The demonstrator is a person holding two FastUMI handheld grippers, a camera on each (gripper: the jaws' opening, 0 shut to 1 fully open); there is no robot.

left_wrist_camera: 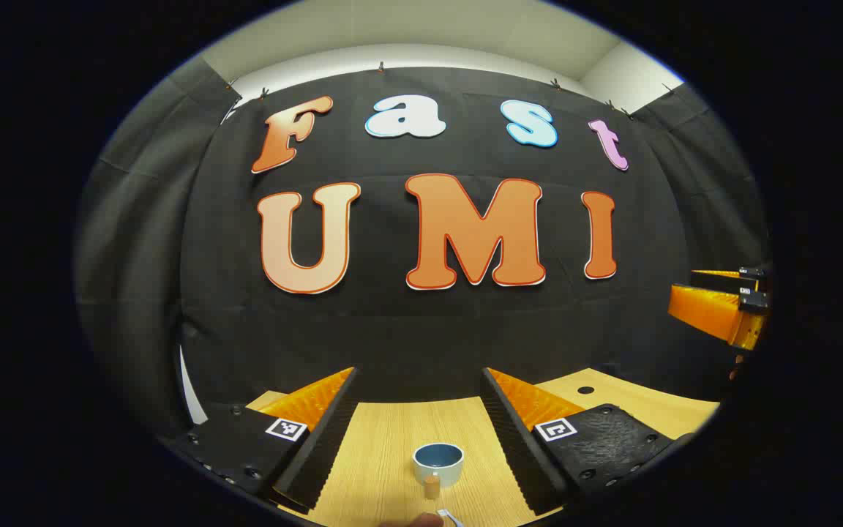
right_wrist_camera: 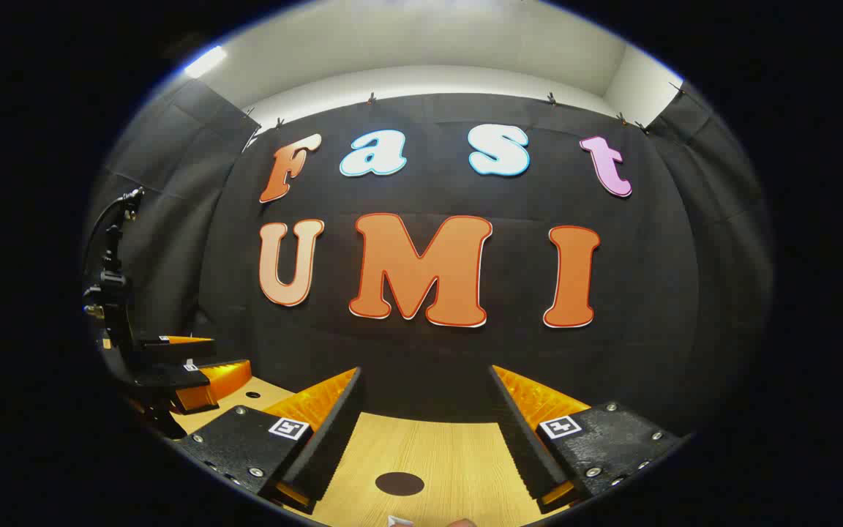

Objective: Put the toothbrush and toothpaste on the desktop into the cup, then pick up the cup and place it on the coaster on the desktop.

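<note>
Blue cup [left_wrist_camera: 437, 463] on desktop [left_wrist_camera: 385, 454] between spread tongs [left_wrist_camera: 418, 399].

both cameras sit low over the desk [left_wrist_camera: 392, 432], facing the back wall [left_wrist_camera: 421, 322] from some way off, side by side, each catching the other gripper [right_wrist_camera: 195, 366] at its edge.

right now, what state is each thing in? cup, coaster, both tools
cup: upright on the desktop, empty, nothing in it yet
coaster: flat on the desktop, bare, no cup on it
left tool: open, above the desktop, holding nothing, cup between its fingers' lines but untouched
right tool: open, above the desktop, holding nothing, coaster ahead of it
</note>
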